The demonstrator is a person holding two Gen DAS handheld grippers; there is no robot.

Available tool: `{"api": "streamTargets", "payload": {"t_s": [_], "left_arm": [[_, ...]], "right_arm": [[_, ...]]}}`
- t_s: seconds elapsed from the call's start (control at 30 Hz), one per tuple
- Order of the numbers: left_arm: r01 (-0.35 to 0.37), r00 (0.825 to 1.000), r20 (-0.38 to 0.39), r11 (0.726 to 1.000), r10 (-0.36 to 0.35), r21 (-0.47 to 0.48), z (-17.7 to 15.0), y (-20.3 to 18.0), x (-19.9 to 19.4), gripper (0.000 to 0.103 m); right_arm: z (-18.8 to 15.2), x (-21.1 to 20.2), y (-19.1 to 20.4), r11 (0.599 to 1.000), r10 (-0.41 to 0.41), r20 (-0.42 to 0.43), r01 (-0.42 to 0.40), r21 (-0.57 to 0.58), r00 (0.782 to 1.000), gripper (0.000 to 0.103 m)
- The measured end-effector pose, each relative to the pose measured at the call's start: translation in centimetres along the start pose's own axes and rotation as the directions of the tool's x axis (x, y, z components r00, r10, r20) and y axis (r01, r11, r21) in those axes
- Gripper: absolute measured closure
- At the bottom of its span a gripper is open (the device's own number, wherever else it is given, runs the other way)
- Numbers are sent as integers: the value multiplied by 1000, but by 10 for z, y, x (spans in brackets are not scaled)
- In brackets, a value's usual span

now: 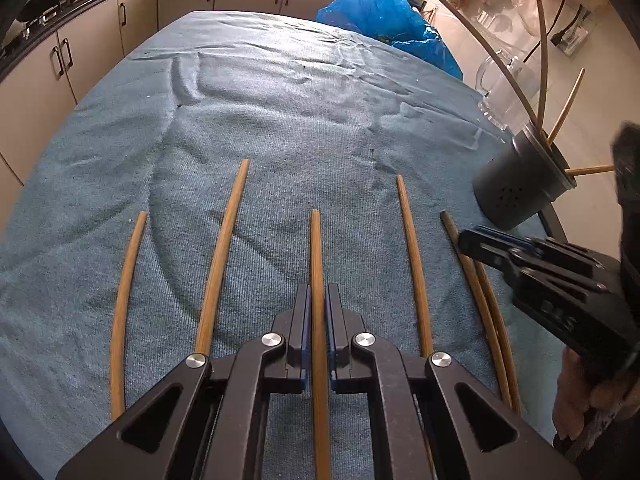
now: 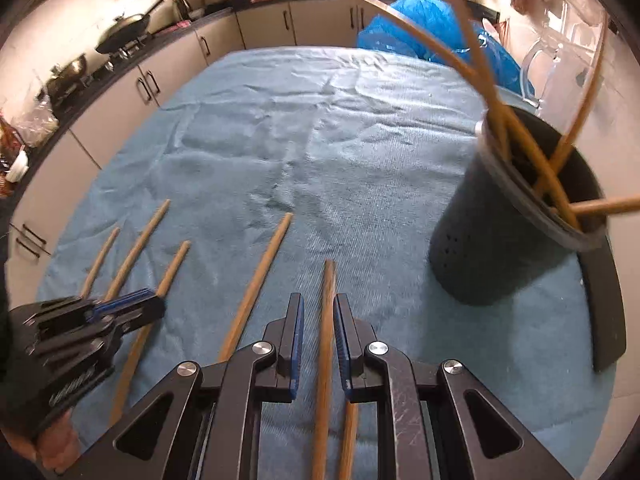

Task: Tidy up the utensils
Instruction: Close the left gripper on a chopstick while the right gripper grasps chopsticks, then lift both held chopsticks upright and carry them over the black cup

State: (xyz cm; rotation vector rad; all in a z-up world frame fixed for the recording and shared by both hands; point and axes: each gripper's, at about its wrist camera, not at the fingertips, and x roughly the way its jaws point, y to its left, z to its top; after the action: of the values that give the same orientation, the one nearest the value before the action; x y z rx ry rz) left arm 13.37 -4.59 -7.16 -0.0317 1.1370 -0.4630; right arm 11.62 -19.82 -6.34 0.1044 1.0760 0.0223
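Wooden chopstick (image 1: 318,280) pinched between the blue pads of the left gripper (image 1: 318,296), jaws pressed onto it, the stick lying lengthwise on the blue cloth (image 1: 280,120); the right gripper (image 2: 319,308) straddles a second chopstick (image 2: 326,320), jaws nearly together and a sliver of gap showing each side, so whether its pads press on it I cannot tell. Loose chopsticks (image 1: 218,256) lie in a row left and right of the held one. Far right, near the cloth's edge, a dark perforated holder (image 2: 500,220) stands upright with several chopsticks (image 2: 516,128) leaning in it; kitchen cabinets (image 1: 92,36) beyond, far left.
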Motion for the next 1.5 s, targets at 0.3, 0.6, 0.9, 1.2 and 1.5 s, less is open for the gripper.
{"api": "streamTargets", "payload": {"t_s": [0.3, 0.6, 0.9, 1.2, 1.5], "left_arm": [[-38, 999, -12, 999, 39, 22, 18, -6, 10, 97], [3, 983, 185, 1000, -8, 23, 23, -13, -63, 97], [14, 924, 381, 998, -34, 55, 17, -33, -145, 97], [9, 913, 407, 997, -39, 76, 10, -39, -164, 97], [-6, 912, 409, 997, -26, 75, 4, -42, -168, 97]], "right_arm": [[11, 24, 3, 999, -45, -62, 43, -25, 997, 95], [2, -66, 1, 999, 52, 231, -54, 4, 972, 95], [-39, -184, 5, 995, 86, 599, -103, -6, 796, 95], [-55, -197, -1, 989, 97, 619, -143, 26, 779, 95], [-60, -208, -4, 988, 95, 638, -149, 32, 764, 95]]}}
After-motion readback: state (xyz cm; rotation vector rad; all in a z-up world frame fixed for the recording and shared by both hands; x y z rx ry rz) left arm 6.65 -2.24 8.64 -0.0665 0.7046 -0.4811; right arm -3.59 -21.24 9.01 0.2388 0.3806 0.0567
